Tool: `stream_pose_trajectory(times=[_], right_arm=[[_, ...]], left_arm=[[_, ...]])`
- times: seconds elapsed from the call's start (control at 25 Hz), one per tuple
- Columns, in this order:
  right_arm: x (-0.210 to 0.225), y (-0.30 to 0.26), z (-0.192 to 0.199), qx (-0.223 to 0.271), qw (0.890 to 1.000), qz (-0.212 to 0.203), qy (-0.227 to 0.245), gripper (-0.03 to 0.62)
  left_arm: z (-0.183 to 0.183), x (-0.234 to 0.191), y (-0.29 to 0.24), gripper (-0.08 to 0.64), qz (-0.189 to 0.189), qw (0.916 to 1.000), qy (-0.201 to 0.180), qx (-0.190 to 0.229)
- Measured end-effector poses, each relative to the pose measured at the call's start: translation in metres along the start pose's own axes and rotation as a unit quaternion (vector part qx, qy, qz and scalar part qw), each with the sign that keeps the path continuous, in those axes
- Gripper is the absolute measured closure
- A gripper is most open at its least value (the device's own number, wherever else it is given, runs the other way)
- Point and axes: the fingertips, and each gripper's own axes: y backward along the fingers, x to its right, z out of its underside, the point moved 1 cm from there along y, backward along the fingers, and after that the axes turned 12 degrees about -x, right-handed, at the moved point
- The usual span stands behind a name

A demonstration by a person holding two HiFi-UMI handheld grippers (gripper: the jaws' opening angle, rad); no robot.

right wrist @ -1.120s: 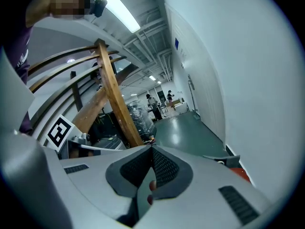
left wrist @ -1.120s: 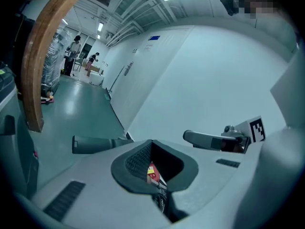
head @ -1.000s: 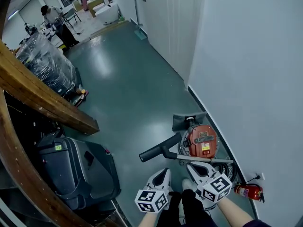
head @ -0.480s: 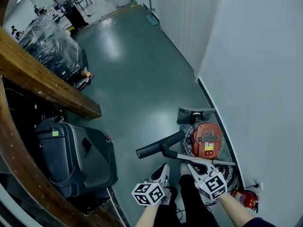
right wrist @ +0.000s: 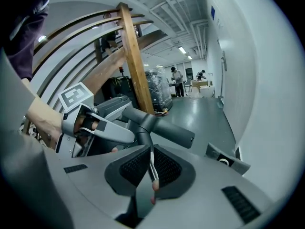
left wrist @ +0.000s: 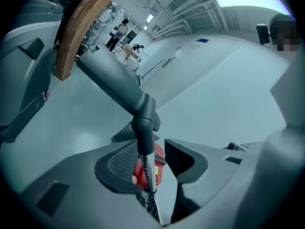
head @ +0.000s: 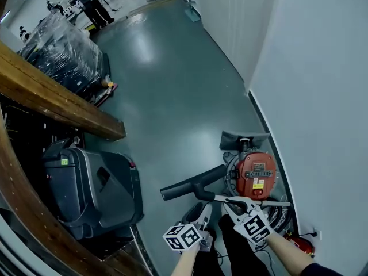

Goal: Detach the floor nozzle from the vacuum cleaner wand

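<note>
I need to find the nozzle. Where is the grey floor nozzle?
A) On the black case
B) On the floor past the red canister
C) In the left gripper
B: the floor nozzle lies on the floor by the wall, beyond the red canister.

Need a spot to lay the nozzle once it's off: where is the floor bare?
Bare: the green floor between the wooden beam and the white wall. Crowded: by the wall, around the red vacuum canister and grey floor nozzle; a black plastic case fills the left.
</note>
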Motion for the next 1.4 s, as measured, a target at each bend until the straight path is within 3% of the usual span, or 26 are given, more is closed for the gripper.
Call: stream_pose_trajectory(times=[0.2,0.44,0.68,0.84,1.2,1.4], right_arm=[[0.003,-0.008,0.006,-0.015,0.999,-0.004,0.044,0.565],[0.002,-0.025,0.026,-0.056,0.993,-0.015,0.102,0.536],[0.0,-0.053,0.042,-0.099,0.985,-0.023,0.142,0.439],[-0.001,-0.073,0.051,-0.123,0.98,-0.02,0.158,0.433],[0.003,-0.087,0.054,-0.134,0.976,0.005,0.173,0.437],[0.003,-0.087,0.055,-0.138,0.977,0.004,0.161,0.439]], left_arm=[[-0.004,-0.01,-0.025,0.342,0.021,0.9982,0.053,0.016],[-0.013,-0.019,-0.04,0.339,0.025,0.9962,0.075,0.036],[-0.018,-0.019,-0.044,0.341,0.027,0.9967,0.064,0.041],[-0.019,-0.017,-0.044,0.367,0.017,0.9977,0.047,0.045],[-0.021,-0.016,-0.047,0.379,0.022,0.9979,0.048,0.038],[-0.021,-0.013,-0.046,0.38,-0.006,0.9994,-0.006,0.035]])
